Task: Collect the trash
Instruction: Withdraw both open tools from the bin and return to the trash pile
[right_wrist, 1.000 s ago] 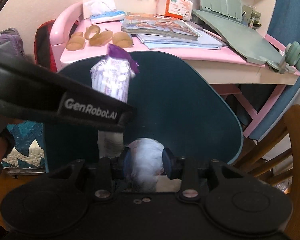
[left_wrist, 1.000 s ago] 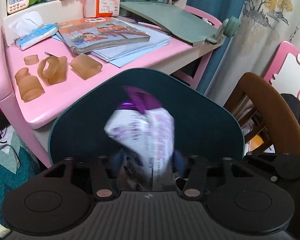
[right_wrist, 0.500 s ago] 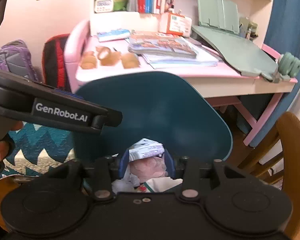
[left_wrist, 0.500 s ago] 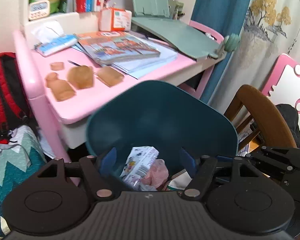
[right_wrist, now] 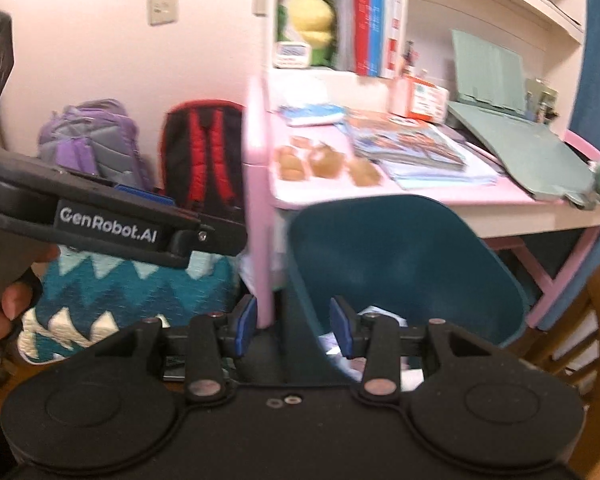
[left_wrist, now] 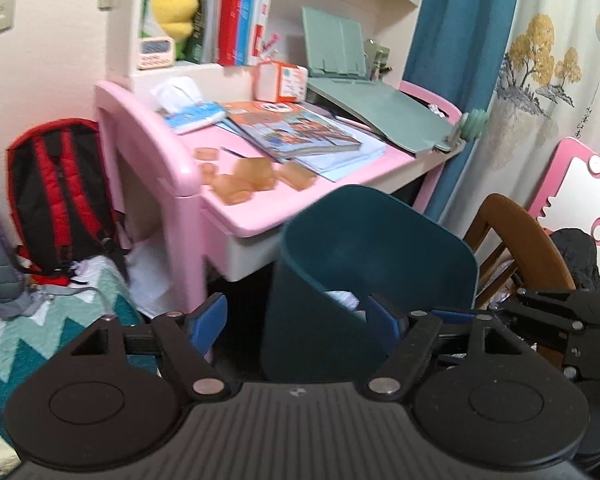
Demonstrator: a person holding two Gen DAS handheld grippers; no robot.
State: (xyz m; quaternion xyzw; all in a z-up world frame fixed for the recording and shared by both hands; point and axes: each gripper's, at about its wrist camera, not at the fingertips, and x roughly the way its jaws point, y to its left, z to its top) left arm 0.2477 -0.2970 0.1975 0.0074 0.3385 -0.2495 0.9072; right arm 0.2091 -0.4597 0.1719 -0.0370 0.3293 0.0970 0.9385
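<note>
Left gripper [left_wrist: 296,320]: jaws opening, nothing between. Right gripper [right_wrist: 294,326]: empty, jaws spread. Teal bin [left_wrist: 364,264]: trash inside, apparently. Risk: gripper clipping rim, tipping bin.

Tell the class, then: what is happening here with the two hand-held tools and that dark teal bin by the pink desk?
A person is collecting trash, one tool in each hand. Both tools hang above the teal bin beside the pink desk. The left tool is empty, its jaws opening. The right tool is open and empty too. Crumpled wrappers lie inside the bin.
</note>
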